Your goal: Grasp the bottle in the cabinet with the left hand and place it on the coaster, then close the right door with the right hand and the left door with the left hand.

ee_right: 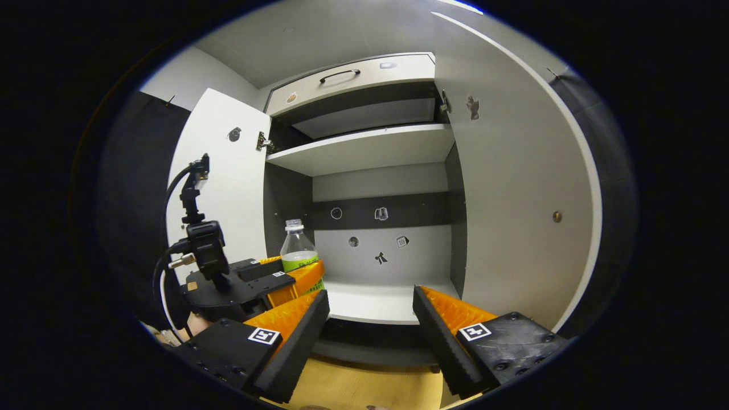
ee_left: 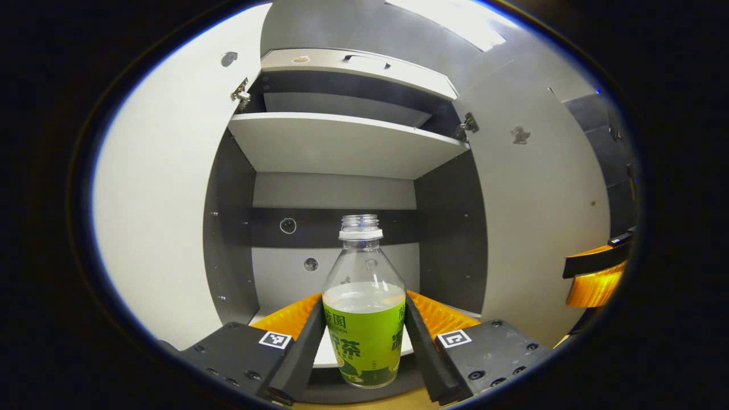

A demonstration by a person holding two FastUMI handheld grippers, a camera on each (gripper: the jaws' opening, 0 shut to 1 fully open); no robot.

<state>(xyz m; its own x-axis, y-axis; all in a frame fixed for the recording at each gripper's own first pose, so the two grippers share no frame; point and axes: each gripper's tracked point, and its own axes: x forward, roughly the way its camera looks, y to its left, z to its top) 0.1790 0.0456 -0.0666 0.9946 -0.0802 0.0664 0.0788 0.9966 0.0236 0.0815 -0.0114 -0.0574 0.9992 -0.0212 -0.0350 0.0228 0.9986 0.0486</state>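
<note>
My left claw (ee_left: 364, 336) is clamped on the bottle (ee_left: 364, 319), at the front edge of the cabinet's lower shelf (ee_right: 376, 304). I should keep it upright, as it has no cap. My right claw (ee_right: 370, 336) is apart, empty. Behind, both doors, left (ee_right: 219, 188) and right (ee_right: 512, 199), stand open.
</note>
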